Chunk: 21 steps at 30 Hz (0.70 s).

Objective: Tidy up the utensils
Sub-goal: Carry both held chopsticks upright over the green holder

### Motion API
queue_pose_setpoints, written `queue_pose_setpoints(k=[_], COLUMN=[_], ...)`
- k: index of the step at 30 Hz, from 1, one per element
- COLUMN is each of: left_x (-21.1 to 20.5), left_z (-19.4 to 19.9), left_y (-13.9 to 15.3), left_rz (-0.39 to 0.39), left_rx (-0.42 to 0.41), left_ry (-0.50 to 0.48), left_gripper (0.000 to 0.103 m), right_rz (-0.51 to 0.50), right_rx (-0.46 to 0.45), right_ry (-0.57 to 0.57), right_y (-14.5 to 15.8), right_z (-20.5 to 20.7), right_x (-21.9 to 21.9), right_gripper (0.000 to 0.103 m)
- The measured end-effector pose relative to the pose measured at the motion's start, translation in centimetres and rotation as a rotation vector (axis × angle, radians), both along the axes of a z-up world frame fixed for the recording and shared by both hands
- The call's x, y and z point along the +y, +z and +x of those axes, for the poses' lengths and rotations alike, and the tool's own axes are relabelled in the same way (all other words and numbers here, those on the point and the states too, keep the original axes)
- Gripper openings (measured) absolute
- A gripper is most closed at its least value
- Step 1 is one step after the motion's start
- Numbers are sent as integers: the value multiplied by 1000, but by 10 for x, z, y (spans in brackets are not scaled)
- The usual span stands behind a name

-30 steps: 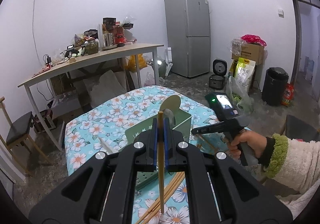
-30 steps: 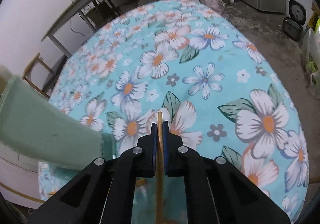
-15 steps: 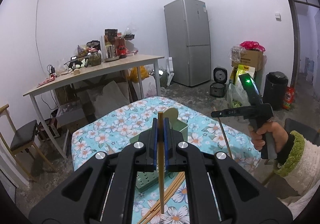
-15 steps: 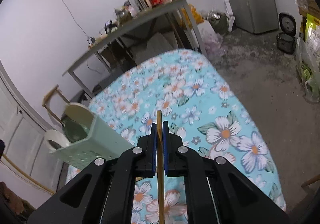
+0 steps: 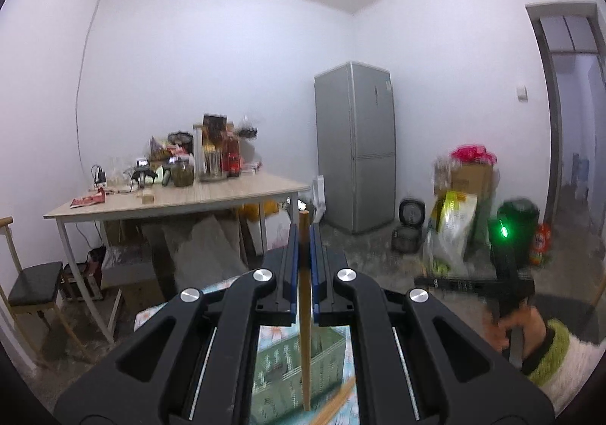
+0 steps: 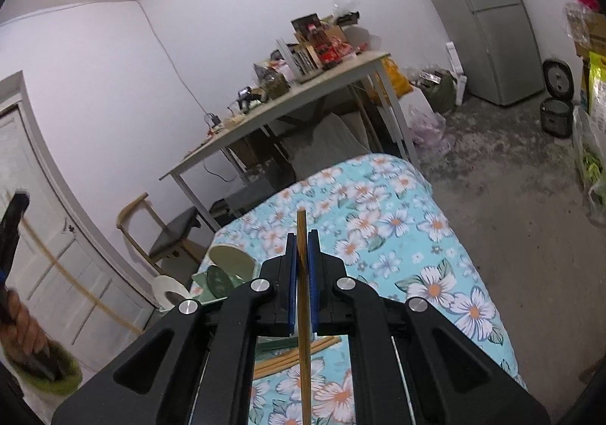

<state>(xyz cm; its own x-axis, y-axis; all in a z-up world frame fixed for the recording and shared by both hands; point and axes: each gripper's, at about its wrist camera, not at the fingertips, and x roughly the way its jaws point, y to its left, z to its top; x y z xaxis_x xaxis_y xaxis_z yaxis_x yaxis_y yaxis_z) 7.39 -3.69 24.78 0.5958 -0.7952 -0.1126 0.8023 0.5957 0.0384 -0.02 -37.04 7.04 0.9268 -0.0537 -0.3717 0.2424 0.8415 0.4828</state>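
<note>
- Below both grippers: turquoise floral tablecloth [image 6: 397, 220], pale green perforated plastic utensil basket [image 5: 303, 364], loose wooden chopsticks [image 6: 295, 355].
- Left gripper [image 5: 302, 235] pinching one wooden chopstick [image 5: 304, 330]; right gripper [image 6: 302, 243] pinching another [image 6: 303, 311].
- Both now raised higher than before, ready for dropping into basket.

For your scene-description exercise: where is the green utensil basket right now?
In the left wrist view the green utensil basket sits at bottom centre on the floral tablecloth, below the left tool and its clamped chopstick, with loose chopsticks just right of it.
</note>
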Motion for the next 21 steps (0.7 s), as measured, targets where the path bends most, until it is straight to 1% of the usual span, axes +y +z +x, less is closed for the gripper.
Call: queue_pose_setpoints(k=[3,6,10,13,16,21], left_x=[-6,-14,-31,-46,-57,-63], left_z=[12,25,48,67,91,127], left_y=[13,19,14,-1,-25,-61], left_rz=[-56,-99,-111,-95,-77,-60], left_rx=[-5,-1,12,29,84,164], left_ry=[6,13,43,72,94,138], left_gripper=[5,5,5,5,5,5], right_rz=[1,-2,1,8,14,18], right_rx=[-14,-18,-23,-25,-21,-15], right_ry=[13,25,33,40,43,51], right_y=[4,4,4,3,1,-1], right_z=[-3,-2,1,2,3,5], right_x=[3,6,5,3,2,0], right_gripper=[6,6,6,6,6,6])
